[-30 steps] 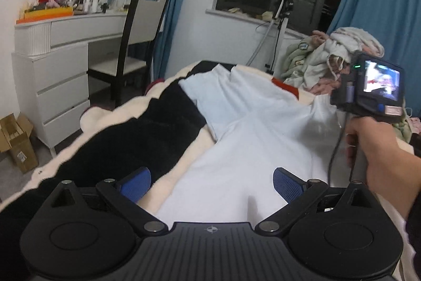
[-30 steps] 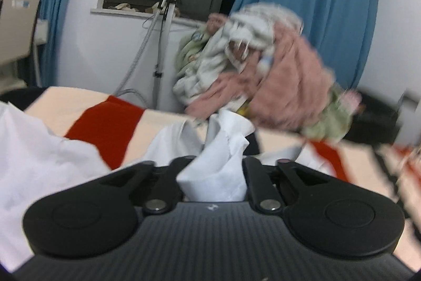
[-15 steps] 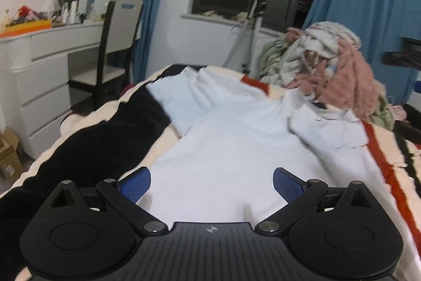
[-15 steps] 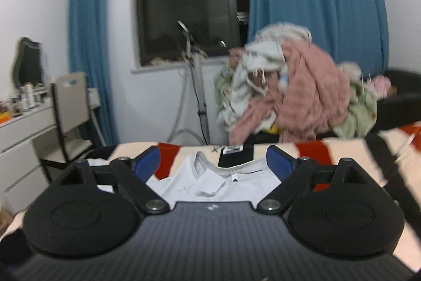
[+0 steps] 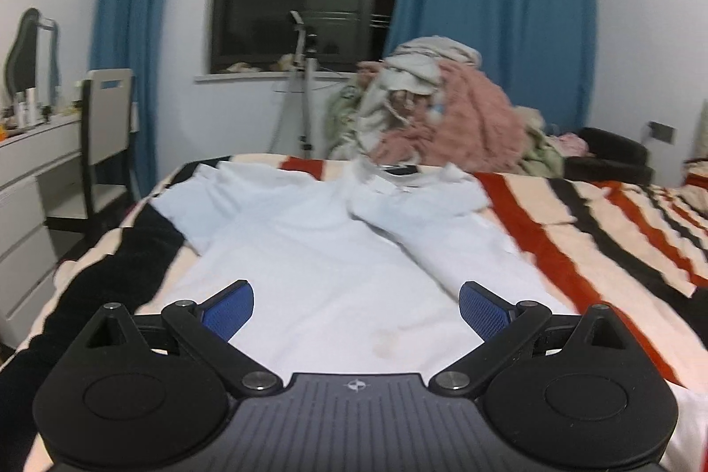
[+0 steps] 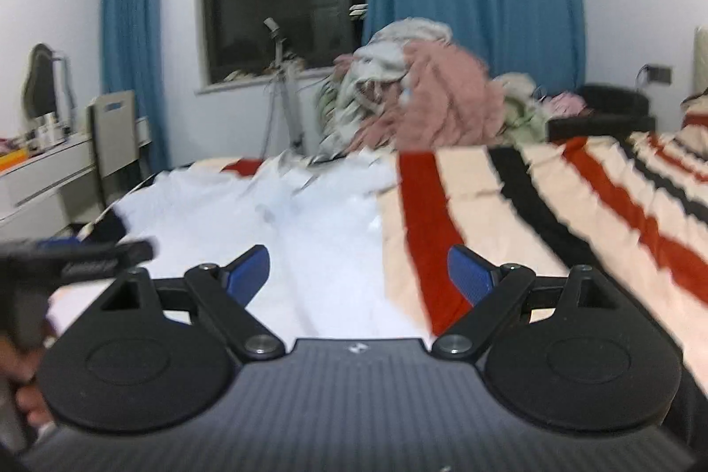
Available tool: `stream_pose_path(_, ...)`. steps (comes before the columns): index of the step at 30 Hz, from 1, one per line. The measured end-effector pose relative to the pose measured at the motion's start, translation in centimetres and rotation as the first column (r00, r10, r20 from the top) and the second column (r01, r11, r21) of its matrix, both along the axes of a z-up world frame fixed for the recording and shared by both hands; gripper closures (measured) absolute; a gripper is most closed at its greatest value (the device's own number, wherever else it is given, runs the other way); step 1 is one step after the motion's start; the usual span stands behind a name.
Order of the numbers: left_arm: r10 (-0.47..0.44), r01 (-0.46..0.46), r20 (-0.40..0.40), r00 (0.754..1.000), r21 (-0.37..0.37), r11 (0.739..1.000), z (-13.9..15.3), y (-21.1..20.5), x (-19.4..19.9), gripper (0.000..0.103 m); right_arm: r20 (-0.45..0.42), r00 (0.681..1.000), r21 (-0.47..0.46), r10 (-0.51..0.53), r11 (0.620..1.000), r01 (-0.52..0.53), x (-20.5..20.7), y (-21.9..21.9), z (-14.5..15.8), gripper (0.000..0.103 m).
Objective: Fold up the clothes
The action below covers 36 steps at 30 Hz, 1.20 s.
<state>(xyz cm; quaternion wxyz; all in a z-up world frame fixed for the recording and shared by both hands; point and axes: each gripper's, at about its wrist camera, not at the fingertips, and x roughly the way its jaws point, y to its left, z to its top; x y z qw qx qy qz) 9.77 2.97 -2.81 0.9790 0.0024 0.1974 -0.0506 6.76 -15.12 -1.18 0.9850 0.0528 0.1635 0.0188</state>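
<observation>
- Jaws apart, empty, on left gripper (image 5: 356, 306) and right gripper (image 6: 358, 270).
- White shirt (image 5: 309, 251) flat on bed (image 5: 575, 215), right sleeve folded inward.
- Risk: a shallow pinch could catch one layer only, dragging the fold askew.

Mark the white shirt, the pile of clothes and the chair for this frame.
white shirt (image 5: 309, 251), left wrist view, on the flat body panel.
pile of clothes (image 5: 460, 118), left wrist view, on the pink fuzzy garment.
chair (image 5: 108, 105), left wrist view, on the pale backrest.

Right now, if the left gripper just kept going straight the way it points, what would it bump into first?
Most likely the white shirt spread on the striped blanket: the open left gripper hangs over it. Depth is unclear.
</observation>
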Motion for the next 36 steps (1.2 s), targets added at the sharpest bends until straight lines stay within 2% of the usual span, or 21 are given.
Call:
stream_pose_path(4, -0.061, 0.061, -0.016, 0.998, 0.009, 0.998, 0.1, -1.6, -1.9, 0.003, 0.005, 1.0, 0.029, 0.018, 0.999, -0.018, -1.2, -1.4, 1.4, 0.014)
stream_pose_path(7, -0.142, 0.141, -0.059, 0.988, -0.024, 0.99, -0.1, -3.6, -3.1, 0.007, 0.037, 0.998, 0.106, -0.044, 0.994, 0.04, -1.9, -4.7, 3.1, 0.014)
stream_pose_path(9, -0.232, 0.231, -0.062, 0.971, -0.023, 0.973, -0.2, -5.9, -4.3, 0.008, 0.049, 0.993, 0.155, -0.105, 0.983, 0.096, -2.2, -7.5, 3.7, 0.014)
stream_pose_path(12, -0.369, 0.368, -0.063, 0.927, -0.019, 0.93, -0.7, -10.4, -6.3, 0.009, 0.051, 0.982, 0.204, -0.182, 0.964, 0.168, -2.7, -11.1, 3.5, 0.014)
stream_pose_path(15, -0.475, 0.475, -0.077, 0.877, -0.011, 0.88, -2.2, -15.6, -7.5, 0.015, 0.044, 0.972, 0.226, -0.231, 0.95, 0.216, -3.0, -13.3, 2.8, 0.014)
stream_pose_path(18, -0.566, 0.569, -0.093, 0.819, 0.004, 0.823, -4.5, -20.5, -8.0, 0.024, 0.033, 0.966, 0.239, -0.255, 0.941, 0.24, -3.0, -14.5, 2.0, 0.014)
stream_pose_path(20, -0.619, 0.623, -0.109, 0.778, 0.009, 0.782, -6.3, -23.6, -8.1, 0.024, 0.025, 0.962, 0.247, -0.27, 0.934, 0.256, -2.9, -15.3, 1.5, 0.014)
stream_pose_path(22, -0.643, 0.652, -0.128, 0.755, 0.049, 0.756, -8.3, -26.3, -7.9, 0.025, 0.02, 0.96, 0.249, -0.28, 0.931, 0.267, -2.8, -15.9, 1.0, 0.014)
stream_pose_path(24, -0.617, 0.635, -0.17, 0.769, 0.081, 0.769, -10.4, -28.3, -7.4, 0.03, 0.017, 0.96, 0.237, -0.279, 0.934, 0.268, -2.7, -16.2, 0.6, 0.014)
stream_pose_path(26, -0.562, 0.585, -0.233, 0.794, 0.041, 0.81, -12.2, -29.1, -6.1, 0.045, 0.001, 0.955, 0.227, -0.296, 0.93, 0.288, -2.4, -16.5, 0.2, 0.014)
stream_pose_path(27, -0.542, 0.562, -0.236, 0.806, 0.019, 0.827, -12.5, -28.9, -5.5, 0.06, -0.008, 0.952, 0.222, -0.306, 0.928, 0.3, -2.2, -16.7, -0.1, 0.014)
stream_pose_path(28, -0.527, 0.542, -0.23, 0.818, 0.0, 0.841, -12.6, -28.6, -5.1, 0.083, -0.017, 0.949, 0.217, -0.316, 0.925, 0.312, -2.0, -16.9, -0.3, 0.014)
stream_pose_path(29, -0.509, 0.519, -0.227, 0.83, -0.018, 0.855, -12.3, -28.3, -4.9, 0.093, -0.025, 0.947, 0.219, -0.32, 0.923, 0.317, -1.8, -17.0, -0.5, 0.014)
stream_pose_path(31, -0.49, 0.484, -0.221, 0.843, -0.086, 0.871, -11.1, -27.0, -4.6, 0.095, -0.032, 0.946, 0.227, -0.322, 0.919, 0.321, -1.6, -17.1, -0.8, 0.014)
stream_pose_path(34, -0.483, 0.445, -0.191, 0.855, -0.21, 0.871, -8.3, -23.2, -5.0, 0.095, -0.01, 0.944, 0.226, -0.33, 0.919, 0.323, -1.3, -17.1, -0.7, 0.014)
stream_pose_path(36, -0.458, 0.404, -0.147, 0.876, -0.294, 0.866, -5.9, -19.6, -6.0, 0.095, 0.008, 0.945, 0.236, -0.328, 0.919, 0.317, -1.3, -17.0, -0.4, 0.014)
